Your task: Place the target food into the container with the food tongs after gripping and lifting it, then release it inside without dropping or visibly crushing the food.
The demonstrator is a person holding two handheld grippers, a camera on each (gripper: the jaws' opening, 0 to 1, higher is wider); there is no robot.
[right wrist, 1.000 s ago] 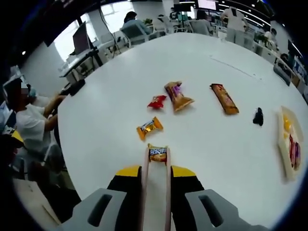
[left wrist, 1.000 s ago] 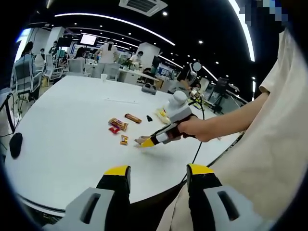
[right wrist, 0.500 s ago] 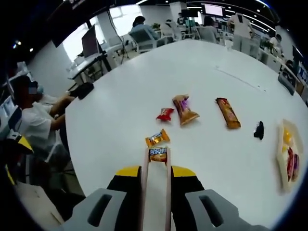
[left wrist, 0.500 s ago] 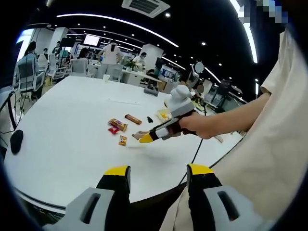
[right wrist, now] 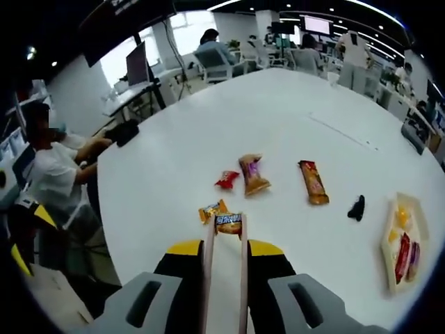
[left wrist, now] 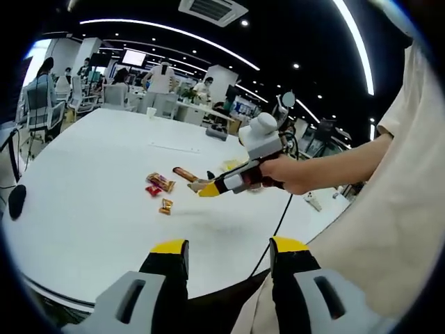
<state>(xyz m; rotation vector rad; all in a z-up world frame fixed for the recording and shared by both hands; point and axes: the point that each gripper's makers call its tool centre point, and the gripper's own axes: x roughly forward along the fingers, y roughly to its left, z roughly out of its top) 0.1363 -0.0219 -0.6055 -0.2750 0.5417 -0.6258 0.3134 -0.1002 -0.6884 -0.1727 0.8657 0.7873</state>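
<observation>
Gripping a small orange snack packet at their tips, the food tongs run lengthwise between the closed jaws of the right gripper, pointing away from the camera; the packet lies crosswise to the tongs, held above the white table. On the table sit an orange candy, a red packet, a tan pouch and a brown bar, long axis toward the far edge. A white tray lies near the right edge. In the left gripper view, the left gripper hangs parted and empty off the near edge.
</observation>
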